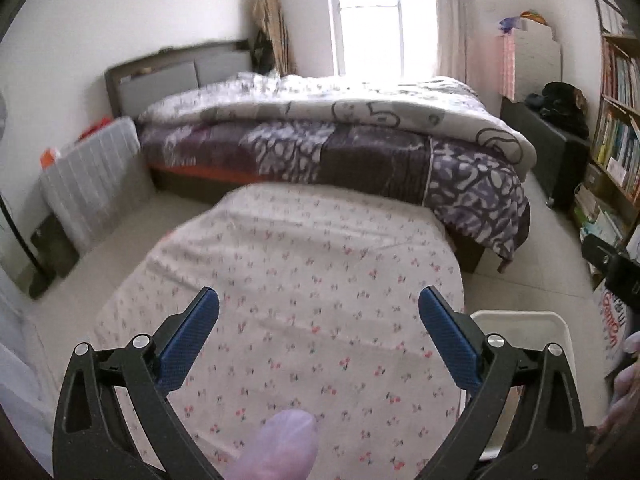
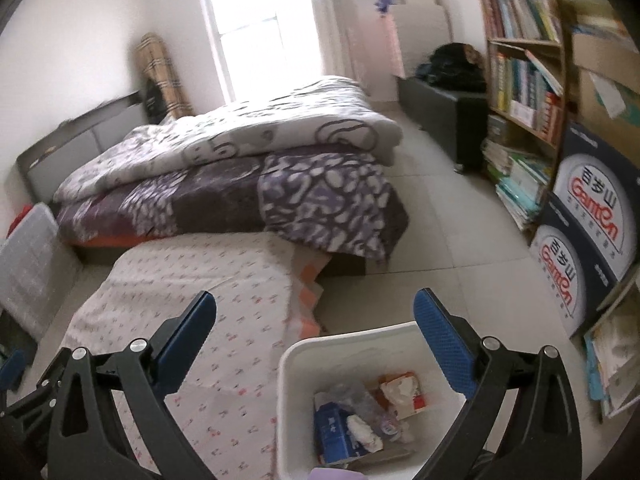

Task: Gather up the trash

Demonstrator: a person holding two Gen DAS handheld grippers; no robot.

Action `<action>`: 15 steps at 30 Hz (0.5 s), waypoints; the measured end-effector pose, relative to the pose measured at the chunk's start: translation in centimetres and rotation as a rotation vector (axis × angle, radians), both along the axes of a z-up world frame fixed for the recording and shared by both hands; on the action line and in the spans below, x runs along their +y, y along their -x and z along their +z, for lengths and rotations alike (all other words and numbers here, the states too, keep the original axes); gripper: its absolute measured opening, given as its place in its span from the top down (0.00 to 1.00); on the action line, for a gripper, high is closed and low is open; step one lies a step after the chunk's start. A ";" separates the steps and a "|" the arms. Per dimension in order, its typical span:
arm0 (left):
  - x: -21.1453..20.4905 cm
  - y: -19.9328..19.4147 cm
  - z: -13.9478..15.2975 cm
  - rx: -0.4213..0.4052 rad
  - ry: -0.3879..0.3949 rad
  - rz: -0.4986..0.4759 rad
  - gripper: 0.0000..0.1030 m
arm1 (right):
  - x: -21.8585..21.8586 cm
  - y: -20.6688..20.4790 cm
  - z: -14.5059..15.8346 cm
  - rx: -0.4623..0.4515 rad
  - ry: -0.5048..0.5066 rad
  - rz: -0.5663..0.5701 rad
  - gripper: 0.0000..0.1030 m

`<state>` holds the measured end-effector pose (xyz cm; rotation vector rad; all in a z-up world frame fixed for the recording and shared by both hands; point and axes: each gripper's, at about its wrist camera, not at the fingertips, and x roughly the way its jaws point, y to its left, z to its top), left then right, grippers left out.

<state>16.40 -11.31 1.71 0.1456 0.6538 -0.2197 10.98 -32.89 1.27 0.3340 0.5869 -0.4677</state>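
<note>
While both claws hung above the low tabletop draped in a floral cloth, each stood spread wide with nothing between its blue pads. The left claw pointed out over the middle of the cloth toward the bed, and a gloved lavender fingertip showed at the bottom edge between its arms. The right claw was set further right, straddling the edge of the cloth and the near rim of the white bin, its right pad overlapping the bin's opening in the view.

The bin stood on the floor just beside the tabletop's right side. Inside lay the collected trash: a blue carton, crumpled white tissue, clear plastic wrap and an orange-and-white packet. In the left wrist view only a corner of the bin showed behind the right pad.

Beyond the tabletop stood the bed, heaped with a purple patterned quilt and a white printed duvet. A clear plastic storage box leaned at the left by the wall. On the right rose a bookshelf packed with books, and stacked dark cartons printed with red lettering stood beside it on the pale tiled floor. A bright window lit the white room.
</note>
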 end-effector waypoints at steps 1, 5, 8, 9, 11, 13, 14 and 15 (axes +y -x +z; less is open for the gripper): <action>0.5 0.1 0.0 -0.002 0.007 0.007 0.07 | 0.9 -0.2 -0.1 0.005 0.010 0.016 0.07; 2.3 0.2 0.0 -0.016 0.018 0.043 0.07 | 3.0 -0.8 -0.7 0.021 0.024 0.060 0.07; 3.4 -0.3 -0.3 -0.004 0.048 0.062 0.07 | 4.1 -1.4 -1.4 0.027 0.022 0.085 0.07; 3.8 -0.5 -0.5 0.011 0.058 0.062 0.07 | 4.4 -1.5 -1.5 0.027 0.023 0.090 0.07; 4.2 -0.9 -0.9 0.037 0.060 0.065 0.07 | 5.2 -2.1 -1.9 0.031 0.032 0.106 0.07; 4.6 -1.2 -1.2 0.038 0.051 0.077 0.07 | 5.7 -2.6 -2.2 0.036 0.040 0.113 0.07; 4.7 -1.3 -1.3 0.037 0.044 0.081 0.07 | 5.9 -2.8 -2.3 0.040 0.042 0.116 0.07; 4.8 -1.3 -1.3 0.036 0.039 0.085 0.07 | 6.1 -3.0 -2.5 0.044 0.044 0.120 0.07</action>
